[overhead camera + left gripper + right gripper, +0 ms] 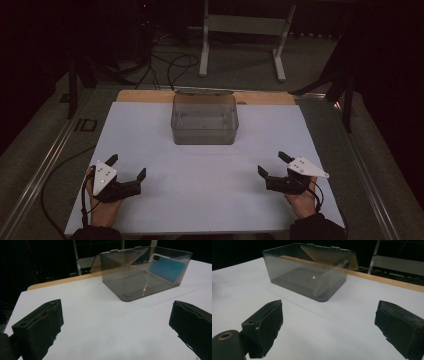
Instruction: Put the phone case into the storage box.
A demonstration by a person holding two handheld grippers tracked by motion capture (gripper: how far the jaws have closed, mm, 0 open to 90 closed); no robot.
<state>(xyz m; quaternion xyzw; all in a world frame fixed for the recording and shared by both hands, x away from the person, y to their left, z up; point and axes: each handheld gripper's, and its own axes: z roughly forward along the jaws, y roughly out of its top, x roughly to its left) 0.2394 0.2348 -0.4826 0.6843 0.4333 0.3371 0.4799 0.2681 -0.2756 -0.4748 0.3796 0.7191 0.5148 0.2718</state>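
With both jaw pairs spread wide and holding nothing, our left gripper (126, 167) and right gripper (272, 164) rest about equally far from the smoky transparent plastic box (204, 120), lid open, standing ahead and between them, long side facing us.

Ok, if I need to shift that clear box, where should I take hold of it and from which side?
Probably the near long wall of the clear box, at its top rim. The box stands upright and open, its hinged lid tipped back behind it, so the rim is free. Come from above with the right tool, one jaw inside and one outside; both tools are open, apart from it.
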